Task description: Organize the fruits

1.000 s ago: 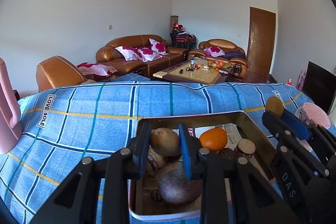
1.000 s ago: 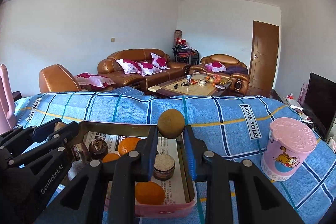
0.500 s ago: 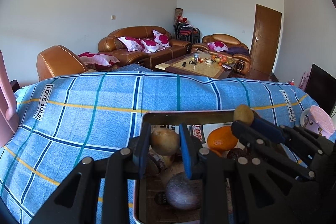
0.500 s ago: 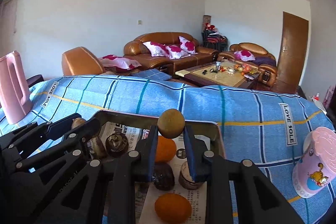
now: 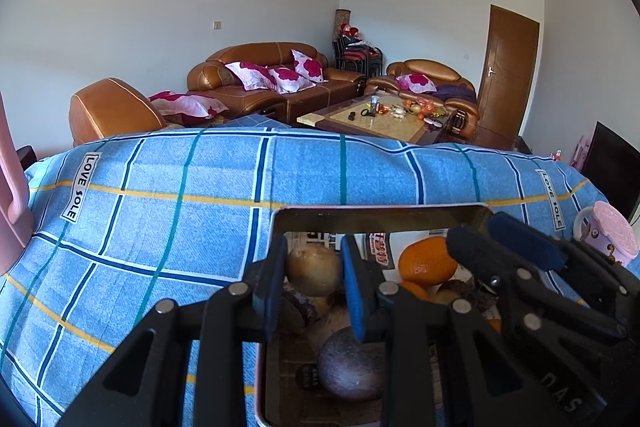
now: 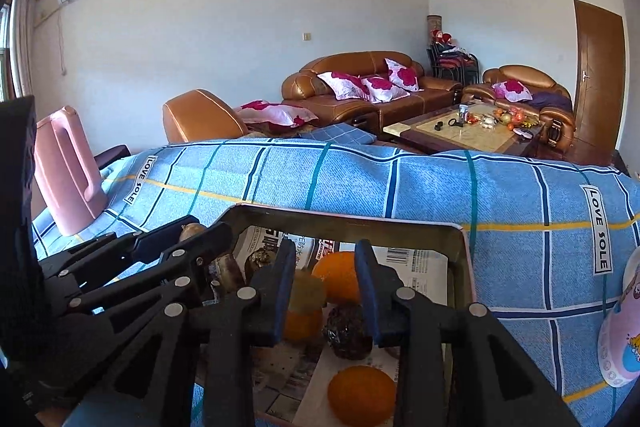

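While over metal tray point(image 5: 380, 215): left gripper point(image 5: 314, 281) jaws clamped on smooth round kiwi point(image 5: 313, 270); right gripper point(image 6: 325, 285) jaws apart, w/ nothing gripped.

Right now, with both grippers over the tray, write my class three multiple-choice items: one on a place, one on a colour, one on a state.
1. Where is the pink jug? A in the tray; B on a shelf; C on the cloth, left of the tray.
2. What colour is the cloth? A blue checked; B plain red; C green.
3. How is the left gripper? A open and empty; B shut on a brown fruit; C out of view.

Answers:
1 C: the jug stands on the cloth beyond the tray's left edge.
2 A: the cloth is blue with crossing lines.
3 B: both fingers press against the fruit's sides.
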The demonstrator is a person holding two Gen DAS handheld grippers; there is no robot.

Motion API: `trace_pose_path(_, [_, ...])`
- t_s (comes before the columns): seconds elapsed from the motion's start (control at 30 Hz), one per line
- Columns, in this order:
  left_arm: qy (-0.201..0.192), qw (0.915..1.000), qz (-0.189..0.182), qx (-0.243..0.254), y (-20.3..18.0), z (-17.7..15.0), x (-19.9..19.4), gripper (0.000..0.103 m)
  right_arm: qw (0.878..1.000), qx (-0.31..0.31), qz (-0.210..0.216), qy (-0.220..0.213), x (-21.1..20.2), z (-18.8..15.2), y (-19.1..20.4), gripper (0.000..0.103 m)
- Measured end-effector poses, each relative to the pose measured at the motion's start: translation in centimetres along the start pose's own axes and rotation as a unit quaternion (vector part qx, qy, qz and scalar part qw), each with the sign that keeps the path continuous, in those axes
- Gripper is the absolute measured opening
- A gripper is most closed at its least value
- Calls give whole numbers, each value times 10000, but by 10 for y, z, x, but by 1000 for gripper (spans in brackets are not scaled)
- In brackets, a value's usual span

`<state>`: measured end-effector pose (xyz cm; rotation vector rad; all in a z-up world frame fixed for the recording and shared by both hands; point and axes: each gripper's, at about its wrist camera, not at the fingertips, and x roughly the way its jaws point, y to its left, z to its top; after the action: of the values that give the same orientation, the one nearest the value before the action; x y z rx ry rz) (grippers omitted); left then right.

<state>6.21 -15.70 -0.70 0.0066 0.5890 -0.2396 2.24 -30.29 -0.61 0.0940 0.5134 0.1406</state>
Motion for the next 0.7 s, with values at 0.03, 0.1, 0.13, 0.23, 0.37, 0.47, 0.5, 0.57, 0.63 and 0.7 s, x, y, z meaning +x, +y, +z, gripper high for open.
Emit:
trace_pose_path(0.03, [-1,10000,2,0,0,0,0,29,9999,48,-62,-118,-4,0,-1,45])
trace_pose_path(0.1, [20,10000,21,24,-1,0,1,29,9990,171,-221,-346,-13,-1,-4,55])
trace_pose_path(0.13, [16,10000,61,41,-2,0,1,32,9983,224,-310,-441,-17,-2,-5,62])
trace_pose_path(0.23, [-83,9998,151,99,-4,0,-3,60,9950,335,-639,-692,-28,-2,-8,71])
trace_pose_path(0.37, [-451,9982,361,173,-8,-2,-16,100,9893,430,-1003,-966,-39,0,-10,75])
trace_pose_path(0.47, [-774,9957,439,255,-12,-5,-29,103,9841,389,-1335,-1105,-44,0,-8,81])
trace_pose_path(0.5, [-824,9950,467,303,-13,-7,-32,103,9827,365,-1417,-1138,-44,-1,-7,81])
trace_pose_path(0.57, [-854,9947,445,372,-14,-9,-36,103,9804,360,-1501,-1226,-50,-3,-9,83])
trace_pose_path(0.63, [-904,9943,431,370,-14,-8,-39,103,9768,334,-1683,-1281,-55,-4,-8,83])
trace_pose_path(0.7, [-985,9936,442,342,-13,-10,-45,103,9745,299,-1760,-1363,-62,-6,-6,83])
